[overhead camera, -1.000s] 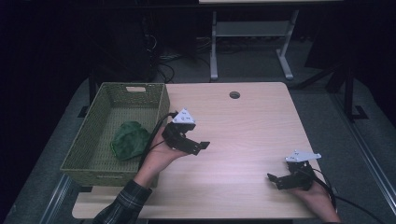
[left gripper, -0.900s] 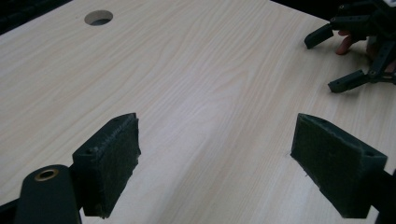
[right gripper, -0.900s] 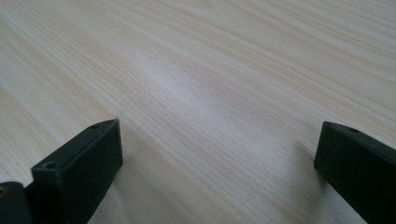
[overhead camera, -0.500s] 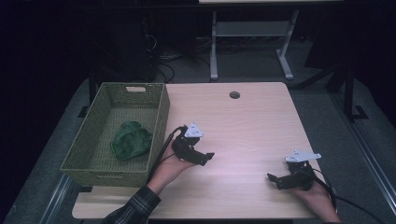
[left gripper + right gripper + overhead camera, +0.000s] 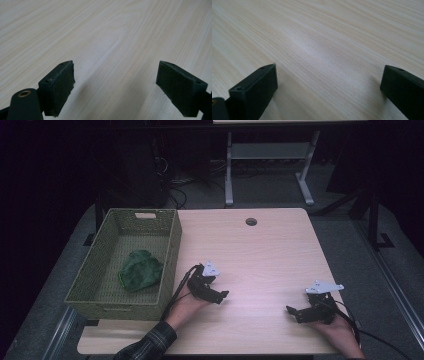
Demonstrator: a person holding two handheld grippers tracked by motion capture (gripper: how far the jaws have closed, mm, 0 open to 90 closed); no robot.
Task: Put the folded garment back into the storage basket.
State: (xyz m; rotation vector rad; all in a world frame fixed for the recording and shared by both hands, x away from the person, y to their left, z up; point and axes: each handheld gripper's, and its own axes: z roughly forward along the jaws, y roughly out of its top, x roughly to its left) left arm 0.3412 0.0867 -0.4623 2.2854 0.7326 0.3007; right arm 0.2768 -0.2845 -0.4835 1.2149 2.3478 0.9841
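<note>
A green woven basket (image 5: 170,247) stands at the table's left edge with a crumpled green cloth (image 5: 141,270) lying inside it. My left gripper (image 5: 220,296) rests low over the bare wood just right of the basket, open, with nothing between its pads (image 5: 58,85). Near the front right corner my right gripper (image 5: 292,312) sits on the table, also open and empty, its pads (image 5: 257,87) spread wide over plain wood grain.
The light wooden table (image 5: 265,255) has a round cable hole (image 5: 251,221) near its far edge. Behind it stands a grey desk frame (image 5: 265,165) on dark floor. Cables trail from both grippers toward the front edge.
My left gripper has drawn back from the basket's rim toward the front of the table and lowered onto the wood. The right gripper has stayed put.
</note>
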